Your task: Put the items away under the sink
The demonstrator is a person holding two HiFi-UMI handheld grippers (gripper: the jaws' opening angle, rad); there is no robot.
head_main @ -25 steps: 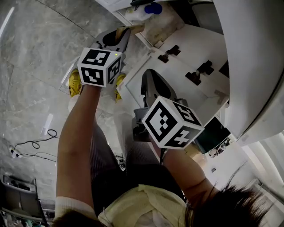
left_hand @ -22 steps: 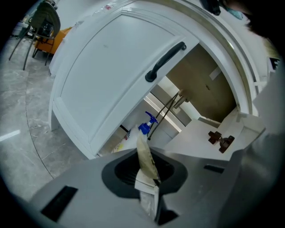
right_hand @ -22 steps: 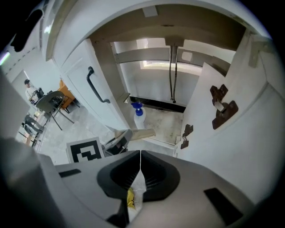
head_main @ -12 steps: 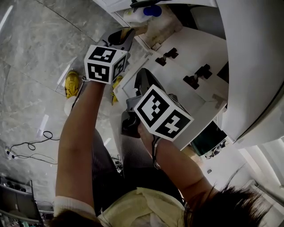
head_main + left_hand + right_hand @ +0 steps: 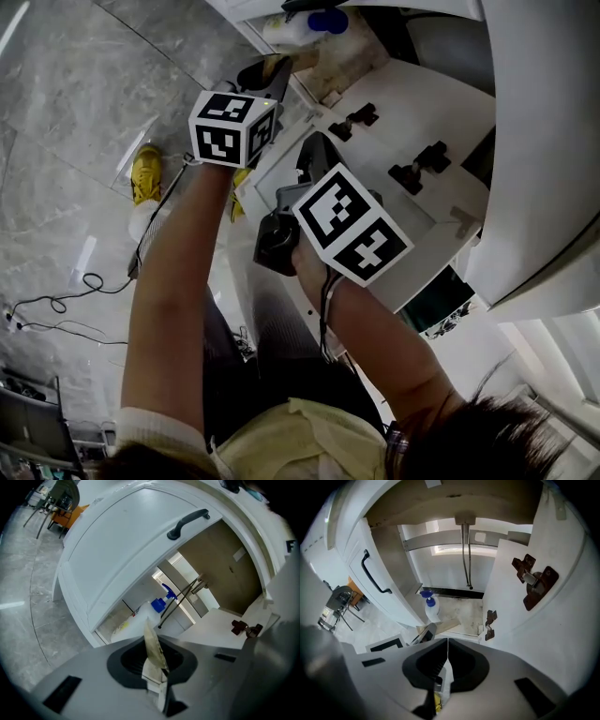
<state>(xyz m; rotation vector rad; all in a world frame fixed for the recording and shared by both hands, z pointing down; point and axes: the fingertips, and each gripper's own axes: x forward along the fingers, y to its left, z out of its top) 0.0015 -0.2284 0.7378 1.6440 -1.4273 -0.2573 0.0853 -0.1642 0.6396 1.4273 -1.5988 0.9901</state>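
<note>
**Status: placement in progress.**

1. Cabinet (image 5: 461, 609): both doors are open. The left door (image 5: 117, 550) and the right door (image 5: 543, 588) are swung wide, and the cabinet floor is exposed.
2. Stored so far: 1 spray bottle (image 5: 431, 610) with a blue head stands upright on the cabinet floor, near the front left edge. No other stored item is visible.
3. Left gripper (image 5: 153, 645): the jaws are closed on a flat tan packet (image 5: 148, 629). The packet stands on edge and projects past the jaw tips. In the head view it sits just outside the opening, near the spray bottle.
4. Right gripper (image 5: 448, 644): the jaws are pressed together on a thin white item (image 5: 443, 686) with a yellow patch low down. It is possibly a sachet or bag; the view is too narrow to identify it. This gripper points steeply down, further back from the opening than the left gripper.

**Remaining:** 2 items to set inside and release. The left one is likely first, being closer.
</note>
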